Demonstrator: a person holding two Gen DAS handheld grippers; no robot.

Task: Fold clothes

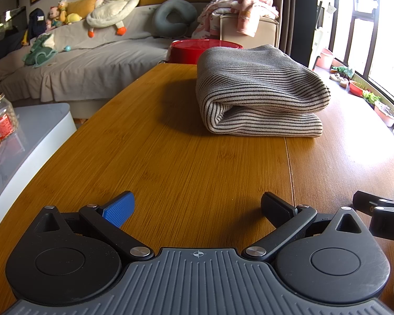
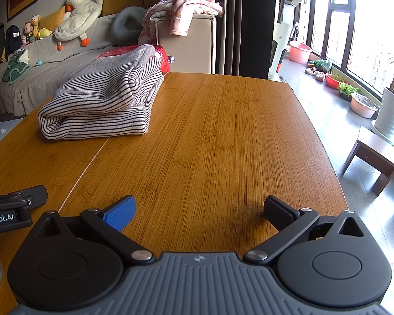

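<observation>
Bamboo-look worktop (image 2: 223,131), grey covered sofa (image 1: 97,60) piled with plushies behind, big sunny windows (image 2: 354,26) on the right.

wooden table (image 1: 170,144), red basin (image 1: 194,50) behind, plush duck (image 1: 113,2) on sofa (image 1: 92,60)

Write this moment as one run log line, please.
striped garment folded on table | left gripper open, empty | right gripper open, empty

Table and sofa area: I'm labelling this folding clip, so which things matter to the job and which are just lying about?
Job:
striped garment, folded on the wooden table
left gripper, open
right gripper, open

Lying about:
red tub
goose plush
pink clothes
jar
</observation>
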